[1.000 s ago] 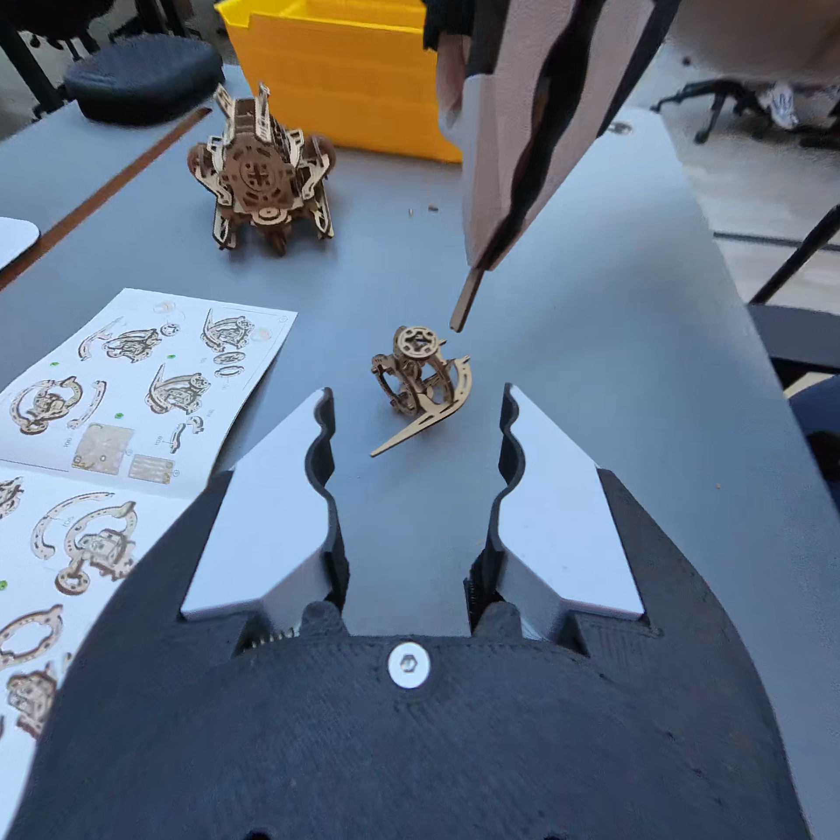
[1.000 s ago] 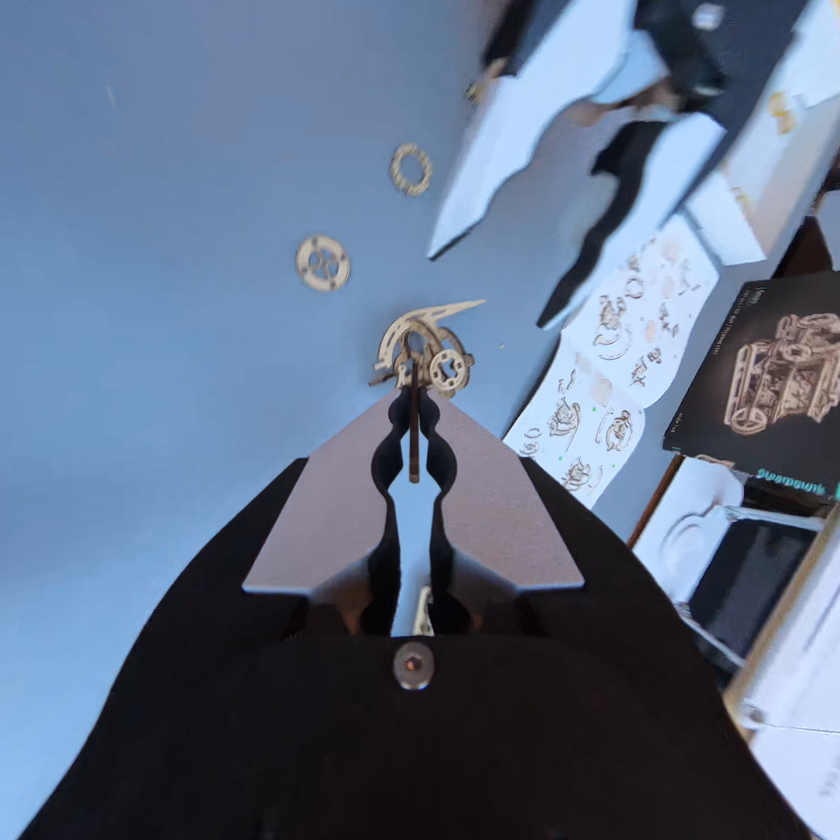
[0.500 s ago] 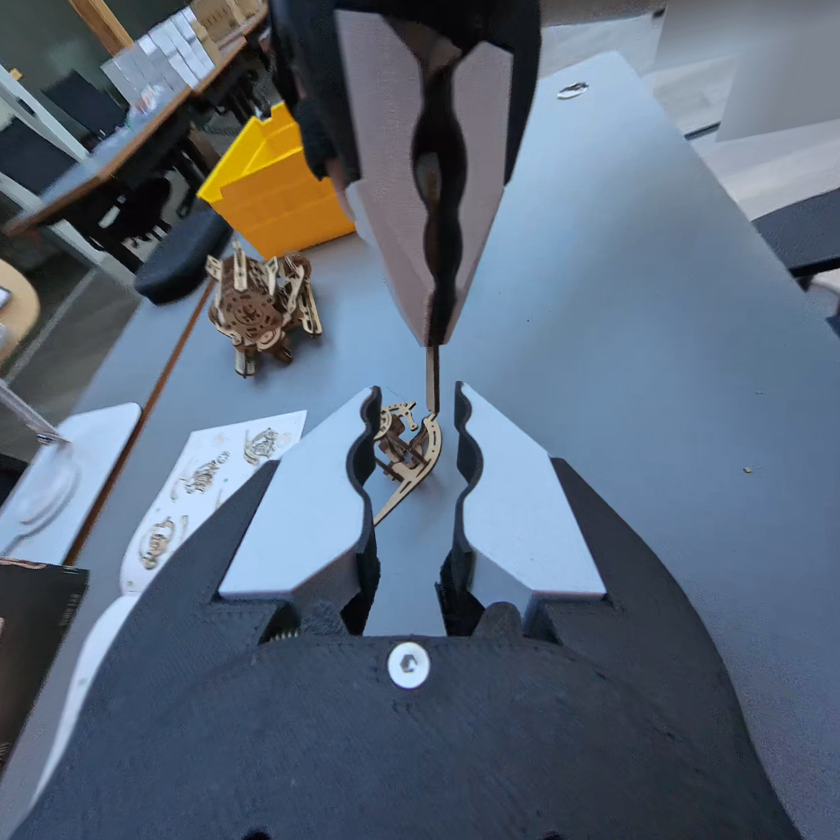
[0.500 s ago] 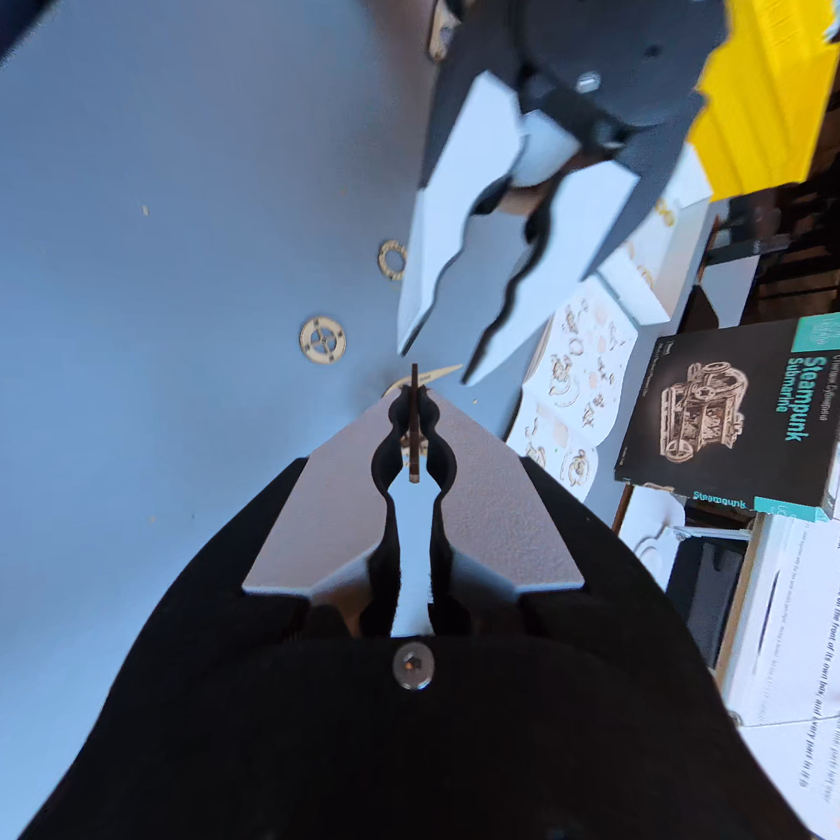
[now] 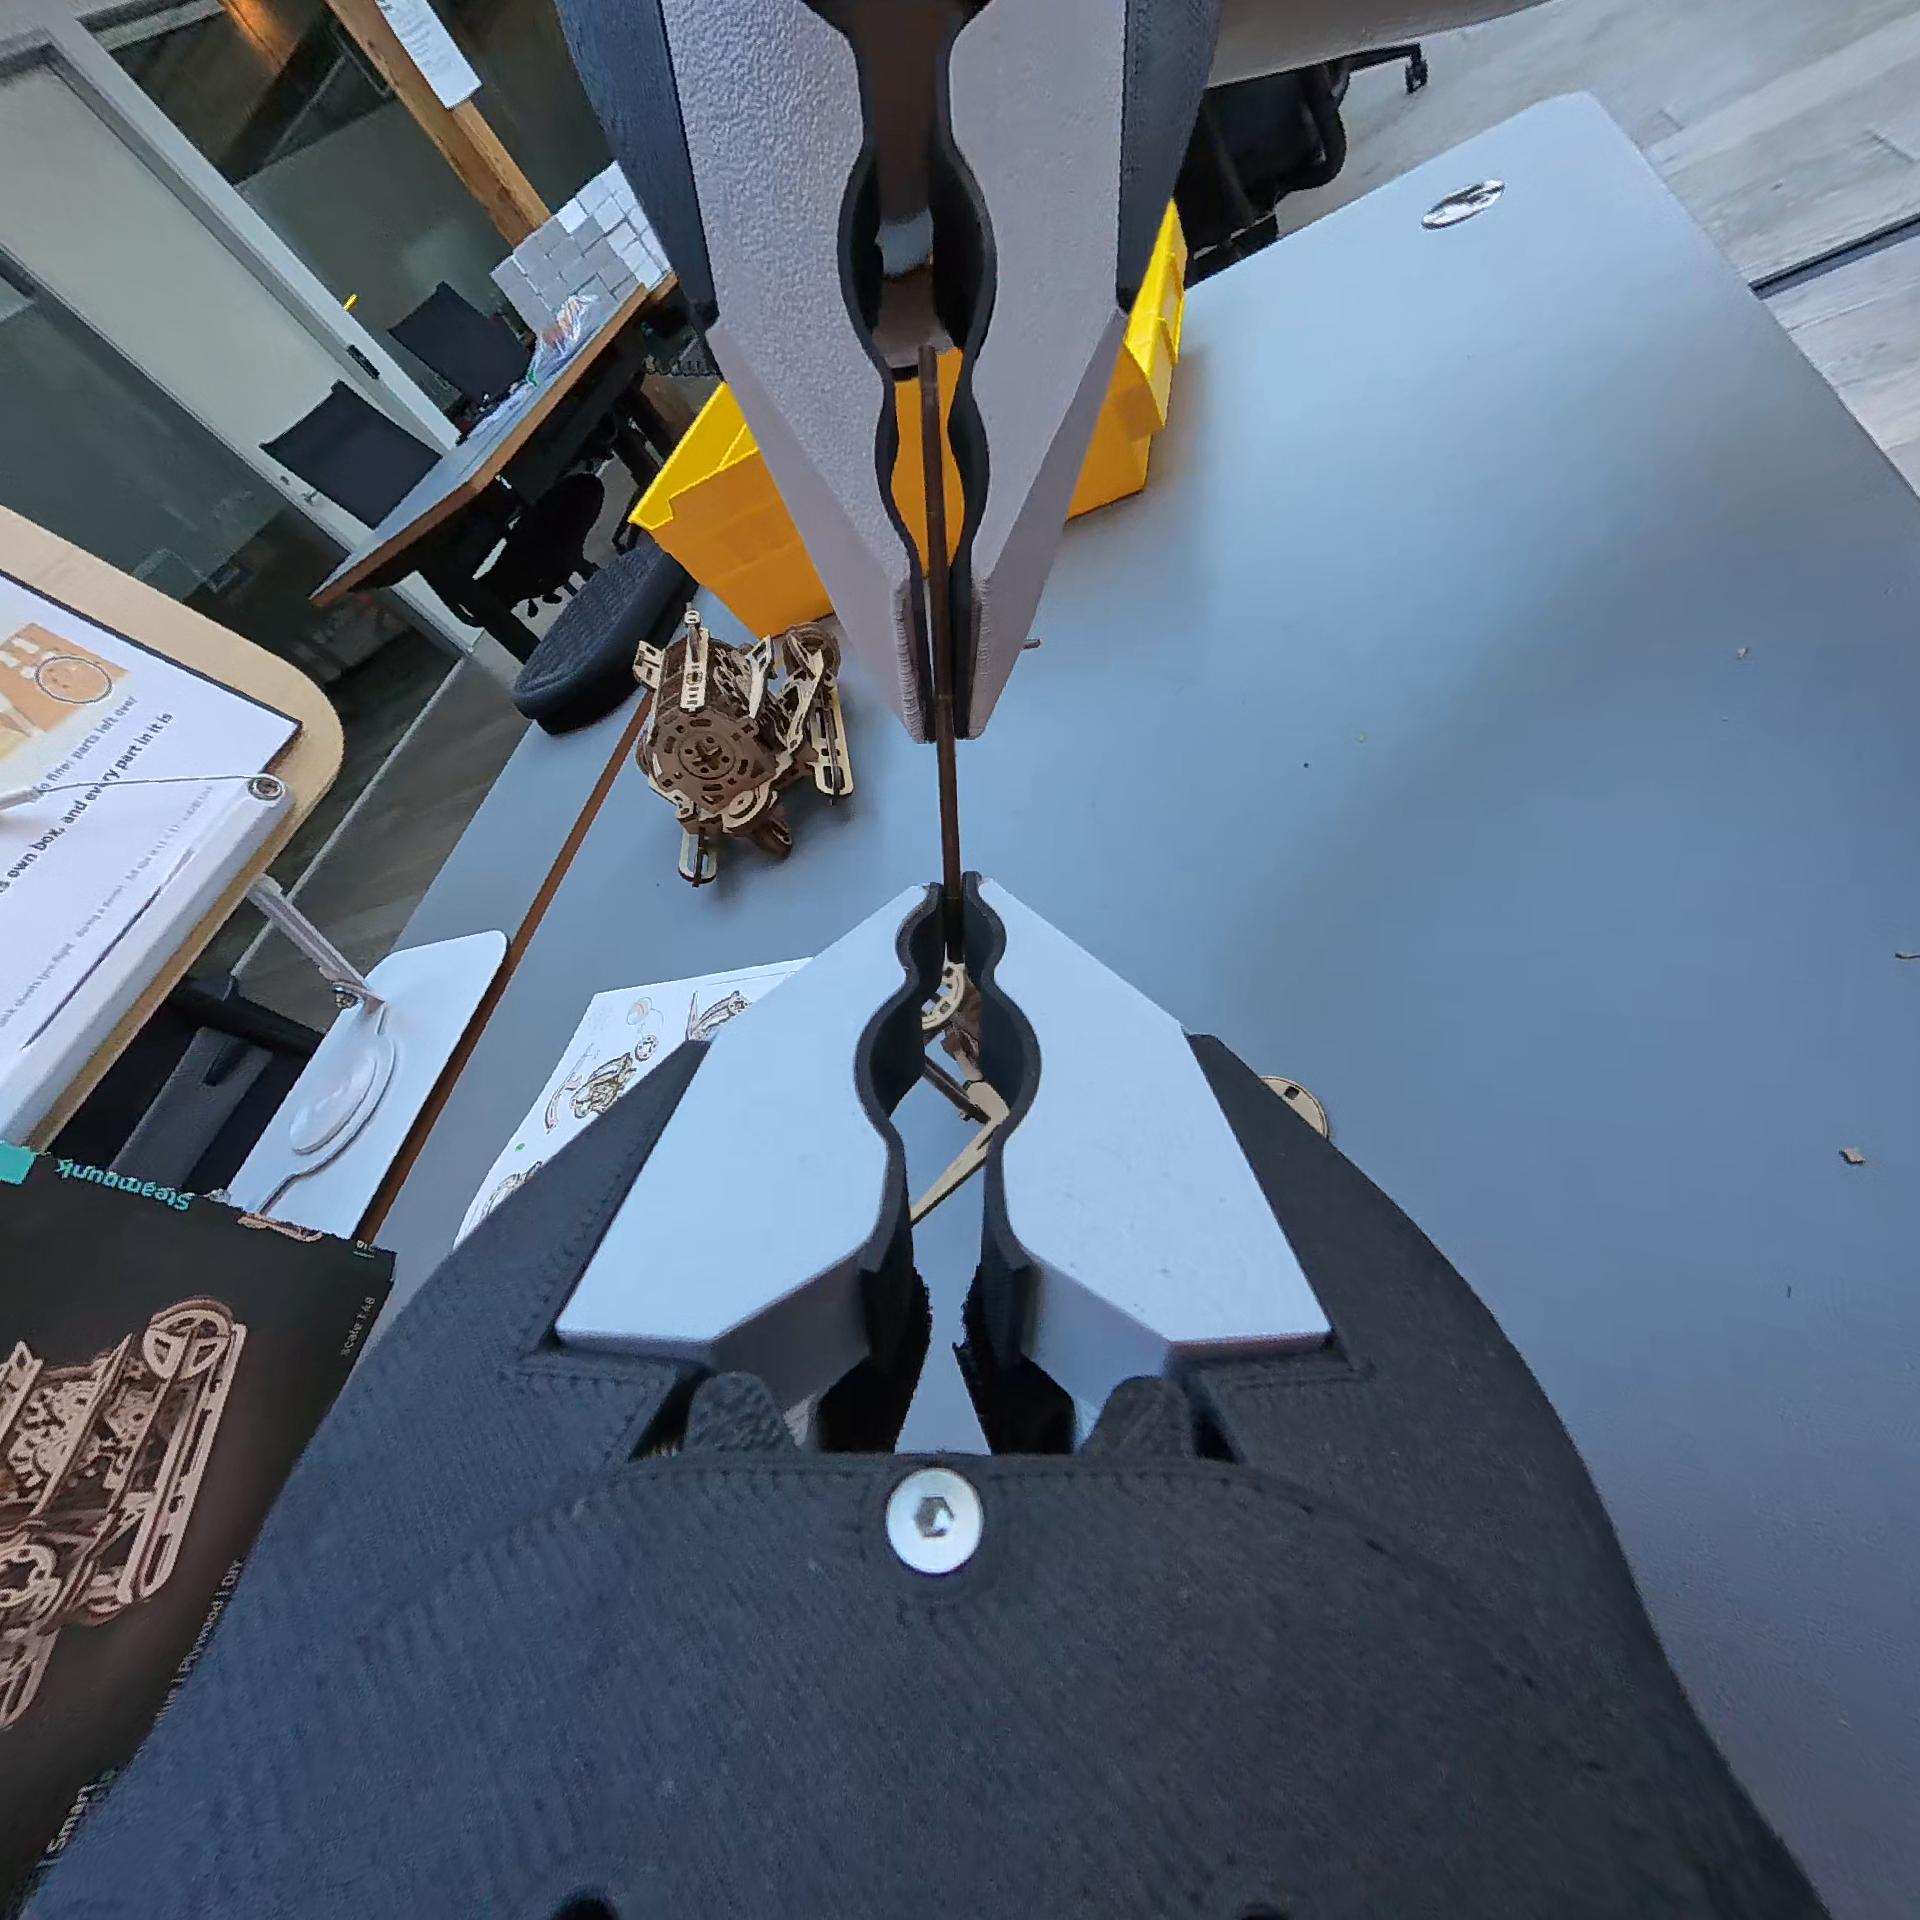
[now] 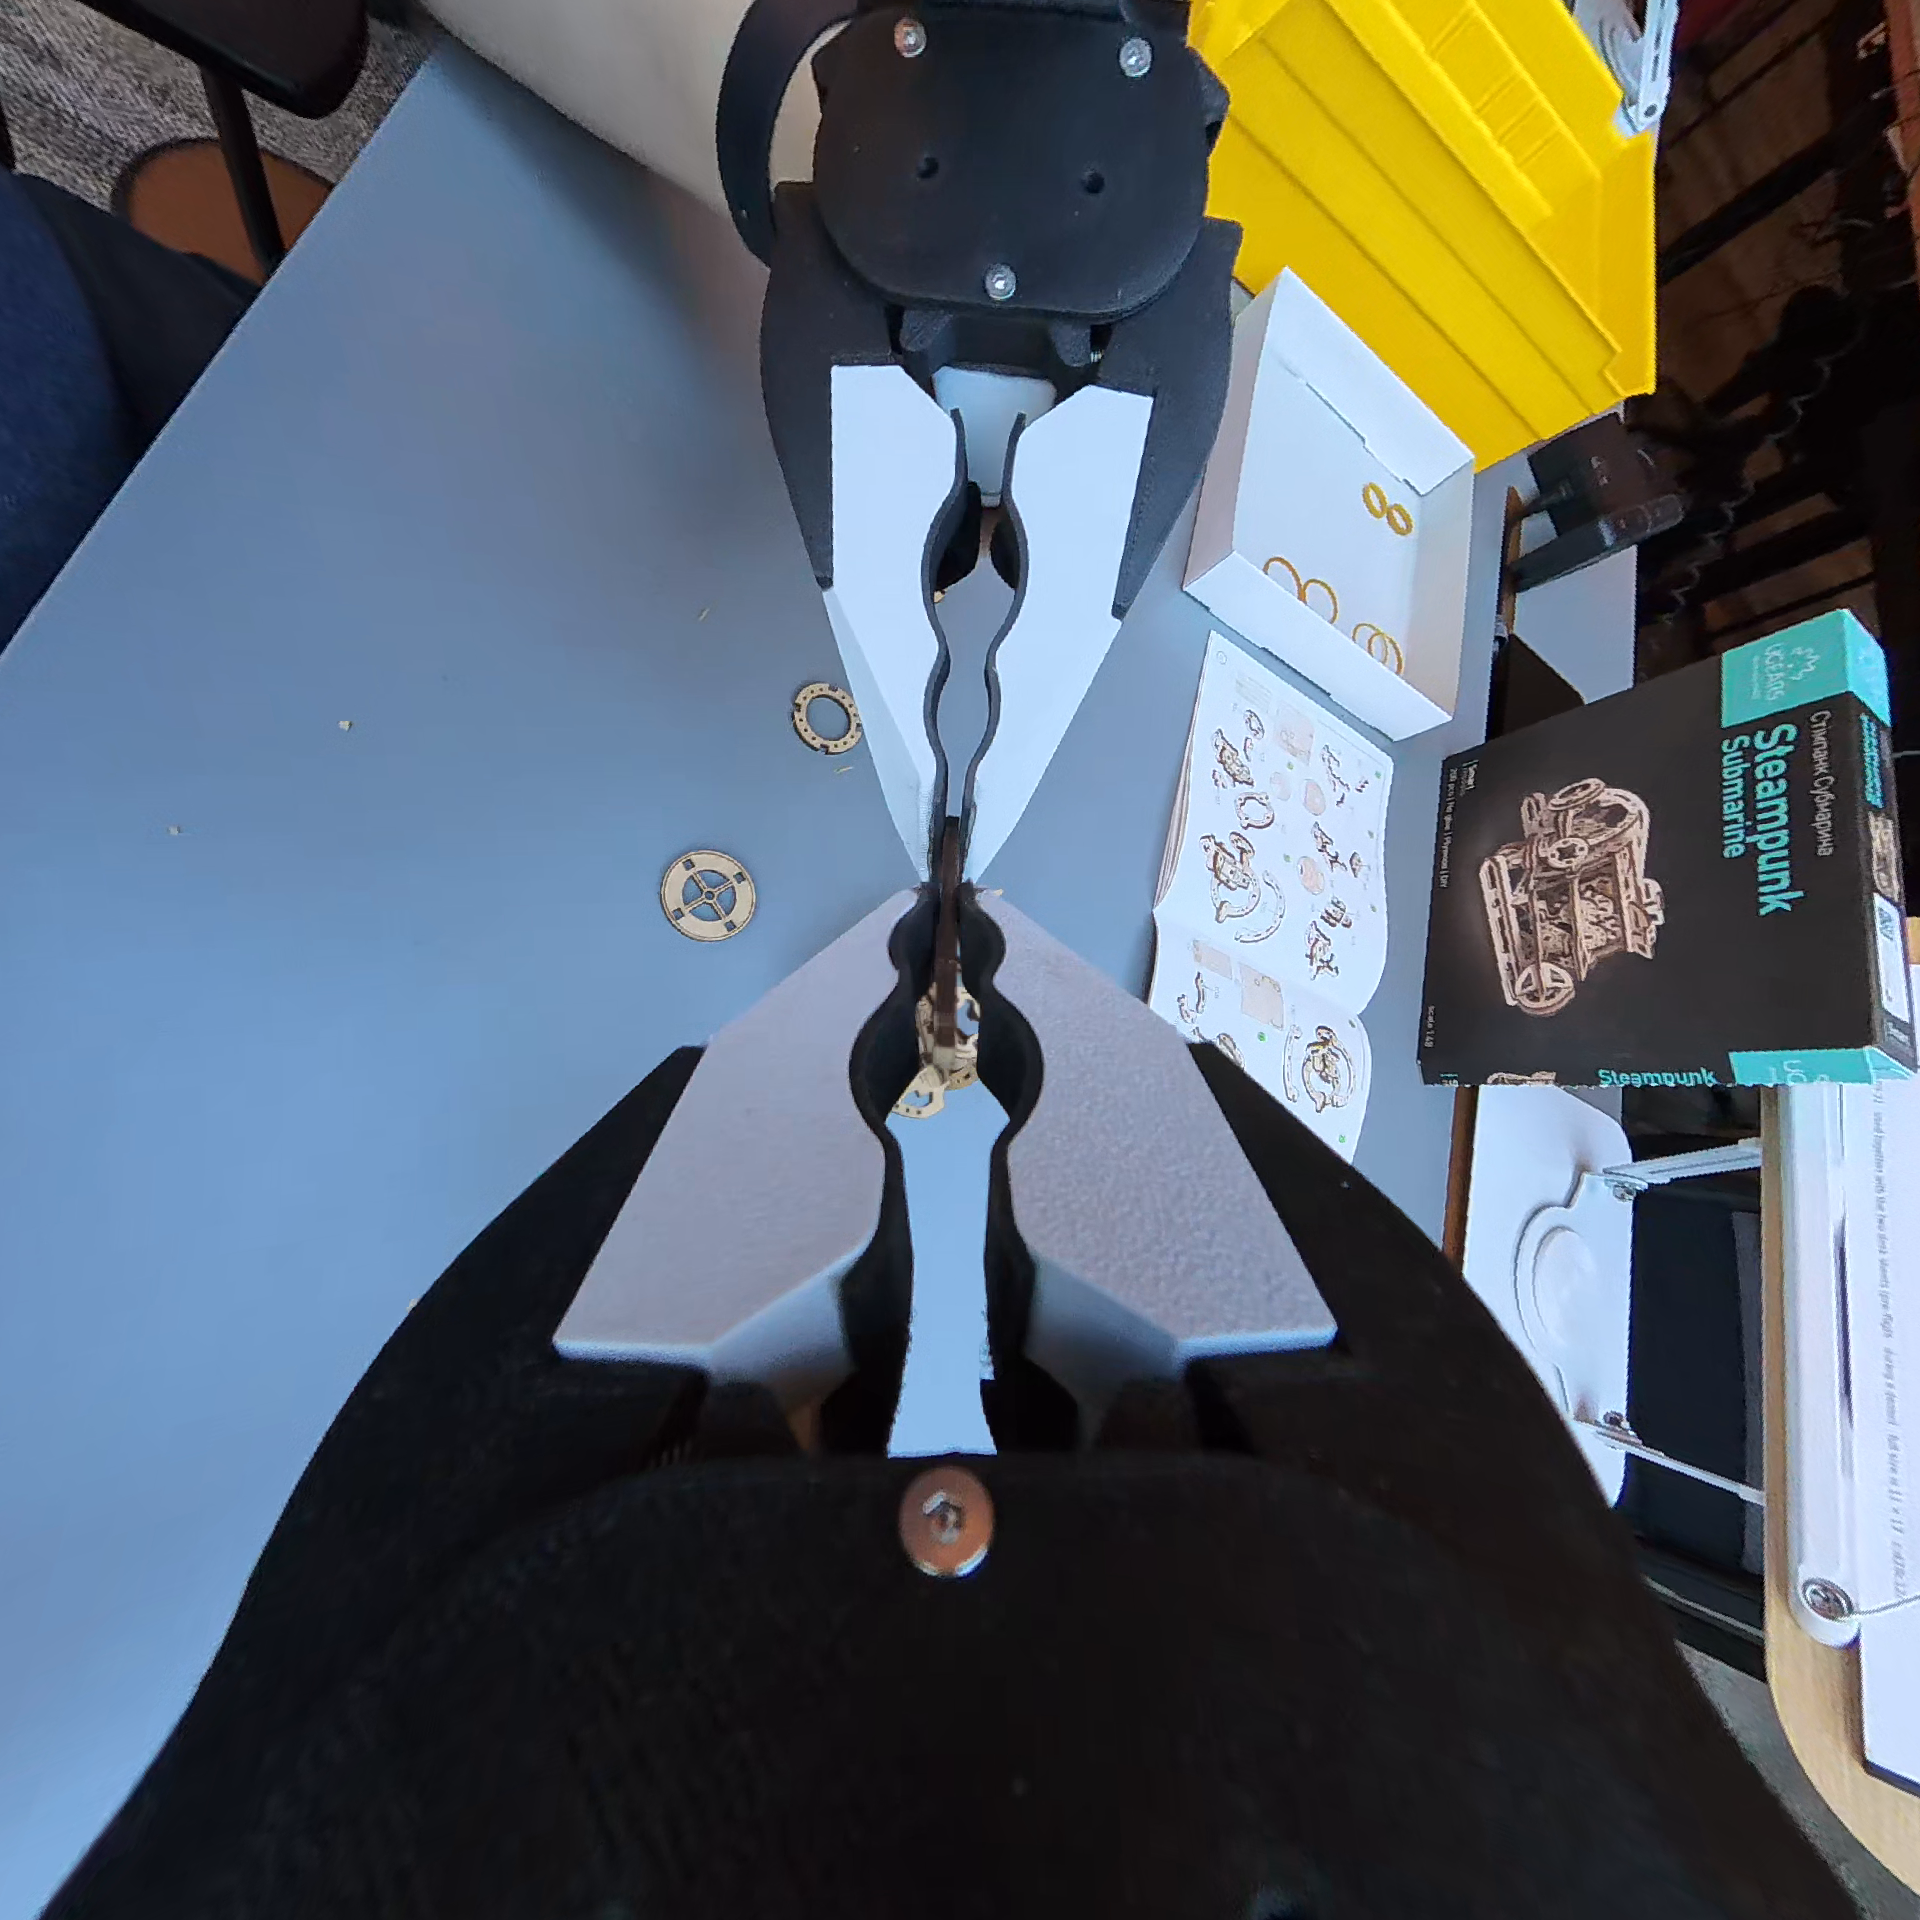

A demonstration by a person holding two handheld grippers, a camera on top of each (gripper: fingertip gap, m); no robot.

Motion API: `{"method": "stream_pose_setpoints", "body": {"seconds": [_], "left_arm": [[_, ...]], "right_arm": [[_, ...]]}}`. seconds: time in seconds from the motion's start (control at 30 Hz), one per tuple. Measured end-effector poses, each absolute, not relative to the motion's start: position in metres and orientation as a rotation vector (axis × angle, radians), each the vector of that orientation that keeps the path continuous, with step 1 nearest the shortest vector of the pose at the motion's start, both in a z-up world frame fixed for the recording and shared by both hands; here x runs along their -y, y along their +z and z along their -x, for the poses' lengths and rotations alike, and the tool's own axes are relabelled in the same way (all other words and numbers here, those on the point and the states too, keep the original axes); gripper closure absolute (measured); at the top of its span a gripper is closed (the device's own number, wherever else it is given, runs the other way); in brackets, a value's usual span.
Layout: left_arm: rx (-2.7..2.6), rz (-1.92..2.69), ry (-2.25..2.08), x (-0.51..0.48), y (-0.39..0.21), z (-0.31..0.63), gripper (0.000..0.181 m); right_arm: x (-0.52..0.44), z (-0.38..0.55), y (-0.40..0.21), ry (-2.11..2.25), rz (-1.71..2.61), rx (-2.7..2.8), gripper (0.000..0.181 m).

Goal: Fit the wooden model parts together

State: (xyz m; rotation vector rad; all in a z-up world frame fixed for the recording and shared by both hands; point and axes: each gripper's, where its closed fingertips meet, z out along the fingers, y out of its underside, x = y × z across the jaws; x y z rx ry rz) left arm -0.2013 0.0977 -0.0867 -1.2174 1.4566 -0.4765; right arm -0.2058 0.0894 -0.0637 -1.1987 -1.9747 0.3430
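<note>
The right hand-held gripper [image 6: 943,902] and the left hand-held gripper [image 5: 945,896] are facing tip to tip, both pinching one thin wooden strip [image 5: 948,821] edge-on. Beneath them the small wooden subassembly [image 6: 940,1049] is sitting on the desk [image 5: 1455,831], with two loose wooden rings [image 6: 708,895] lying nearby.

A grey table [image 6: 364,520] carries two flat wooden discs [image 6: 708,895] at 9 o'clock, an instruction sheet [image 6: 1273,883] and dark box [image 6: 1662,873] at 3 o'clock, a white tray [image 6: 1330,499] and yellow bin [image 6: 1434,208] at 1 o'clock, and a built wooden model [image 5: 738,748].
</note>
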Motion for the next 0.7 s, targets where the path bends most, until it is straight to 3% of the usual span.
{"method": "stream_pose_setpoints", "body": {"seconds": [0.2,0.27,0.47,0.53,0.7], "left_arm": [[-1.434,1.207,-0.544,-0.096,-0.089,0.203,0.178],[-1.432,1.234,-0.542,-0.107,-0.098,0.208,0.154],[-1.544,1.368,-0.708,-0.129,-0.131,0.211,0.108],[-1.592,1.392,-0.689,-0.136,-0.14,0.208,0.1],[-1.67,1.388,-0.73,-0.141,-0.153,0.198,0.1]], "right_arm": [[-0.09,0.203,-0.067,0.369,1.225,2.008,0.181],[-0.097,0.194,-0.073,0.323,1.221,2.084,0.181],[-0.115,0.18,-0.111,0.067,1.137,2.392,0.18],[-0.118,0.18,-0.12,0.031,1.124,2.452,0.181],[-0.123,0.181,-0.132,0.002,1.108,2.516,0.181]]}}
